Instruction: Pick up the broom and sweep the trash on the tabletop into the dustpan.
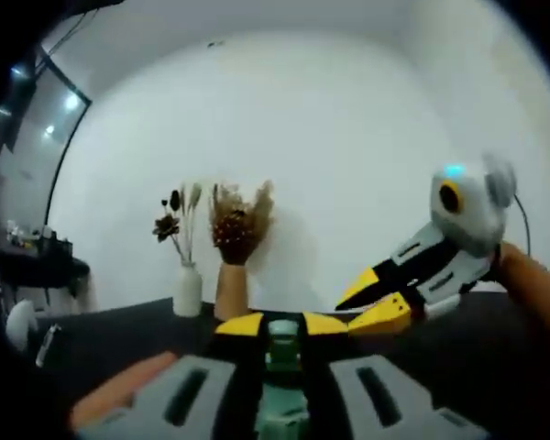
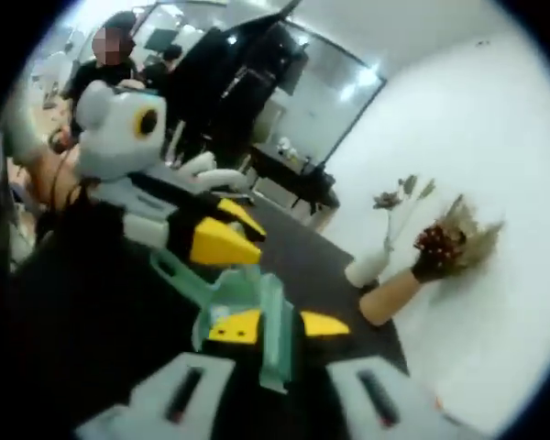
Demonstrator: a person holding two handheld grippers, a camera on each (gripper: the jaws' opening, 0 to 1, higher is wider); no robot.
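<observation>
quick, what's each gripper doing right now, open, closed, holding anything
Left gripper: closed on a green handle piece.
Right gripper: closed on a green handle piece, likely the dustpan or broom.

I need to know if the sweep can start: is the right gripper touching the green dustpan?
Touching. In the right gripper view the right gripper has its yellow-tipped jaws closed on the green dustpan.

Grey claw [image 1: 280, 335], seemingly yellow-tipped.
</observation>
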